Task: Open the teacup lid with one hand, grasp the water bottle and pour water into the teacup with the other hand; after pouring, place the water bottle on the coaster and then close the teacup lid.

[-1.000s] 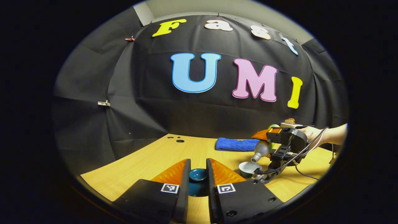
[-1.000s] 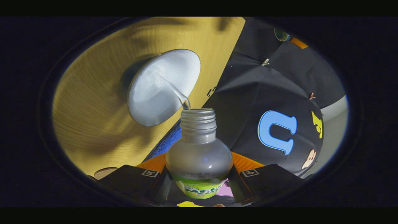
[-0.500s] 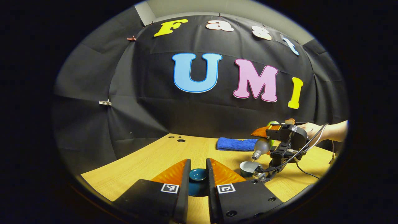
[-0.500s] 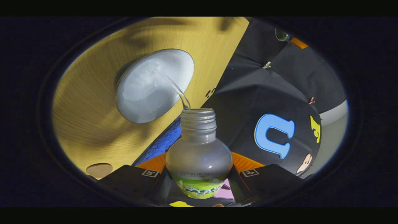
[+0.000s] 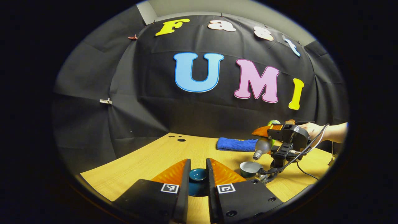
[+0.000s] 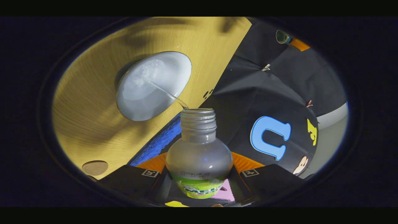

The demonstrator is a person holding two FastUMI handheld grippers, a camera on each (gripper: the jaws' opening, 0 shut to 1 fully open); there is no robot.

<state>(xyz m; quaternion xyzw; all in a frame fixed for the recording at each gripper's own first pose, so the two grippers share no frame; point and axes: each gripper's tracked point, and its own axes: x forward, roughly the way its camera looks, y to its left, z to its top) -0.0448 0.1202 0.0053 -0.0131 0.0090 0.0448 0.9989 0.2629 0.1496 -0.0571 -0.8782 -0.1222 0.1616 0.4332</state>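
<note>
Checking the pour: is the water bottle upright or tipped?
Tipped: the water bottle leans mouth-down over the teacup, a thin stream running in.

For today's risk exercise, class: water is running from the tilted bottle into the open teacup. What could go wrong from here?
1. The thin stream from the water bottle lands near the rim of the teacup, so a small drift could wet the table.
2. The teacup looks fairly full and might overflow.
3. The left tongs grip the teacup lid; it could slip.

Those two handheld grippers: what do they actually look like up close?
Each gripper, left and right, has black blocky housings, each carrying a small square black-and-white marker. In the left gripper view, the right gripper has a dark body with black cables looping off it. The hand holding it is ungloved.
</note>
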